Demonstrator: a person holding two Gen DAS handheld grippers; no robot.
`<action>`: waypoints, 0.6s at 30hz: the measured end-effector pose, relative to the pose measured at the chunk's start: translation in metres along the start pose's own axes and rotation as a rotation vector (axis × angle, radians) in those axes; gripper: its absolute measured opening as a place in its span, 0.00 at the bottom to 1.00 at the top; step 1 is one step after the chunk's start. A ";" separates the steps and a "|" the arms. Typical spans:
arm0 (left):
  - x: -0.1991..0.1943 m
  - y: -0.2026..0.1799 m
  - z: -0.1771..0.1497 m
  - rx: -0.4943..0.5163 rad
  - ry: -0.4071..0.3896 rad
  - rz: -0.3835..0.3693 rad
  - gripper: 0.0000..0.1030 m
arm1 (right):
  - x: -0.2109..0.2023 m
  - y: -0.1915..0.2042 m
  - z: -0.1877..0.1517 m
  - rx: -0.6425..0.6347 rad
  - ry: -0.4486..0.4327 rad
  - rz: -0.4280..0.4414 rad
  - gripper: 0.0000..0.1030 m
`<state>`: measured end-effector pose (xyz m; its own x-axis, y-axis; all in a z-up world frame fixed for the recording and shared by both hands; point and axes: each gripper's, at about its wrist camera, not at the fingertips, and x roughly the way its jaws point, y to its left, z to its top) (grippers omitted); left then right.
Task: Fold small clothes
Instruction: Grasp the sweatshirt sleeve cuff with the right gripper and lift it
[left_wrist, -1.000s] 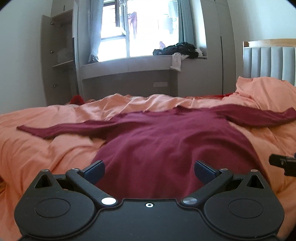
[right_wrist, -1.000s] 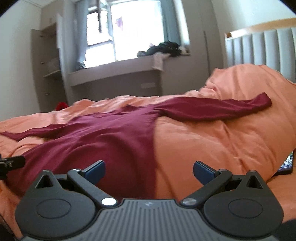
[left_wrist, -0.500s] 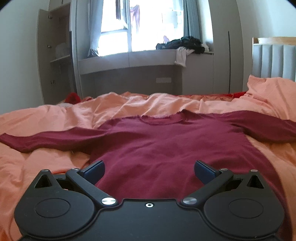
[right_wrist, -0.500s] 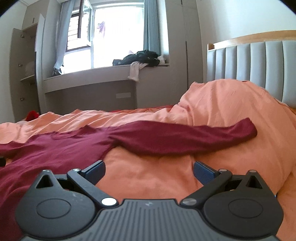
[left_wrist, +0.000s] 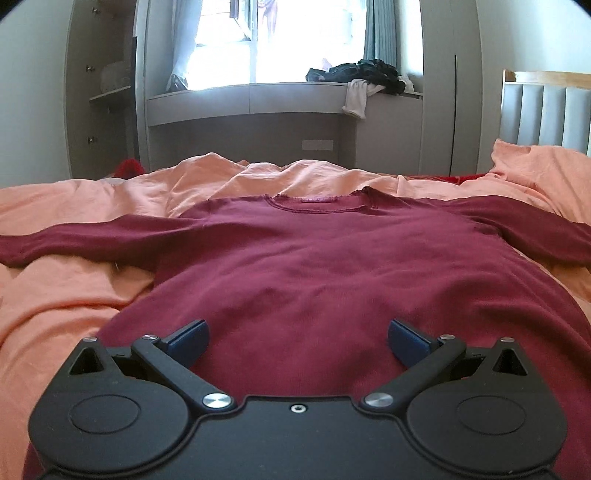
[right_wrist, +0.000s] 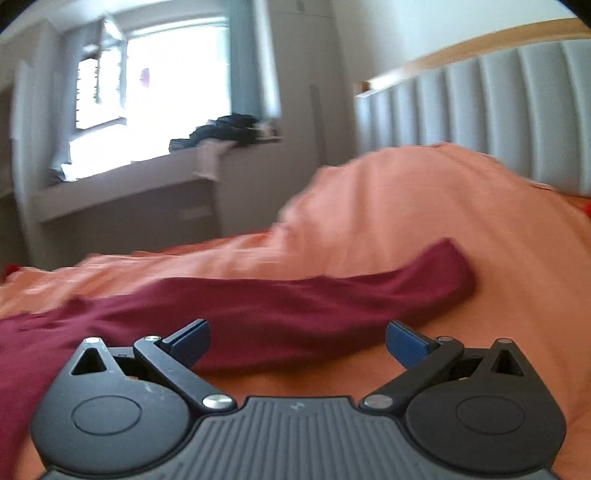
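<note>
**A:** So we've got the maroon sweater (left_wrist: 314, 266) lying flat, face up on the bed, collar pointing toward the window and both sleeves spread out sideways. Our left tool (left_wrist: 297, 338) hovers low over the hem end of the body, fingers wide apart, nothing in them. Our right tool (right_wrist: 297, 341) is over by the right sleeve (right_wrist: 332, 299), also spread open and empty, with the sleeve running across just past its tips. That view is pretty blurry, so we can't say whether it's touching cloth.

**B:** Looks like the sleeve fold is the step in hand, we'd guess. Best bet is pinching near the cuff, only the sleeve layer and not the blanket underneath, then carrying it across the chest in one smooth sweep so it lands straight. We'd keep the left tool pressing lightly on the body so the whole thing doesn't slide.

**A:** Agreed, because that orange duvet (left_wrist: 74, 288) is soft and rumpled, lots of ridges. It bunches up high near the padded headboard (right_wrist: 498, 118), and the cuff rests right against that hump.

**B:** Room-wise: bright window, grey window seat (left_wrist: 251, 99) with a heap of dark clothes (left_wrist: 365, 74) on it, open shelves on the left.
</note>
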<state>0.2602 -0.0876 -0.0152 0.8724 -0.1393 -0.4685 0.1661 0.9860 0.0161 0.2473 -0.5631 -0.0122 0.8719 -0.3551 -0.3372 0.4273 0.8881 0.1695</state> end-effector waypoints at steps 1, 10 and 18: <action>0.000 -0.001 0.000 0.003 -0.001 -0.001 1.00 | 0.005 -0.008 0.001 0.009 0.012 -0.025 1.00; 0.000 -0.002 -0.004 0.003 -0.002 -0.004 1.00 | 0.056 -0.065 0.004 0.212 0.022 -0.091 1.00; 0.002 0.004 -0.003 -0.024 0.010 -0.026 1.00 | 0.078 -0.090 0.023 0.377 -0.049 -0.236 0.38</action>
<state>0.2611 -0.0833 -0.0182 0.8632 -0.1639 -0.4774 0.1774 0.9840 -0.0171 0.2821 -0.6772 -0.0319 0.7466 -0.5566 -0.3645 0.6652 0.6161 0.4217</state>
